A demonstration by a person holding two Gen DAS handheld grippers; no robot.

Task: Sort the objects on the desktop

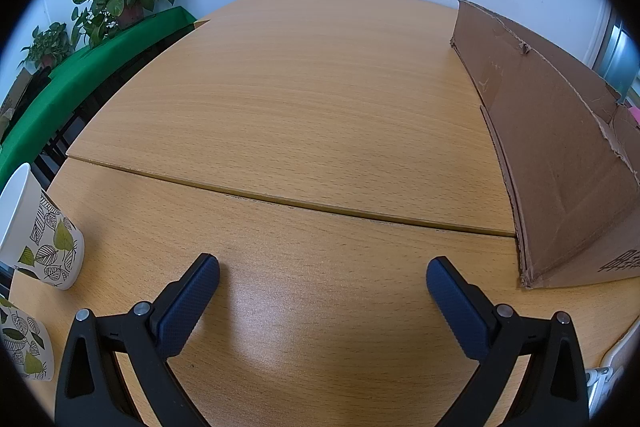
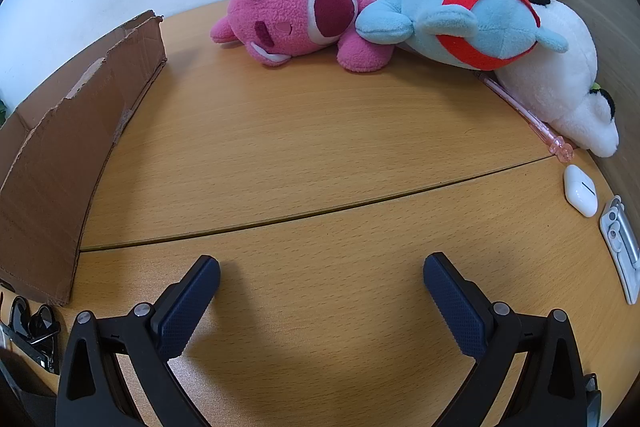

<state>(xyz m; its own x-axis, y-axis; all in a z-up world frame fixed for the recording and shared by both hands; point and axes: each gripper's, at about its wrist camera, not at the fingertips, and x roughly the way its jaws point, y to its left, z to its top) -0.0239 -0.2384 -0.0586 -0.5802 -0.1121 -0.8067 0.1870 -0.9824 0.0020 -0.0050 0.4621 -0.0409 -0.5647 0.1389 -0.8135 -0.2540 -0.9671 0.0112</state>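
Both claws released, empty; pink plush straight ahead of right claw, nearer than left claw.

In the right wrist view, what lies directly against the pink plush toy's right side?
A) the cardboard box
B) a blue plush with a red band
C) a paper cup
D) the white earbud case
B: the blue plush with a red band leans against the pink plush toy, touching it.

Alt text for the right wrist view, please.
The open right gripper hovers over a bare wooden table, holding nothing. Pink, blue and white plush toys lie piled at the far edge, a cardboard box at left.
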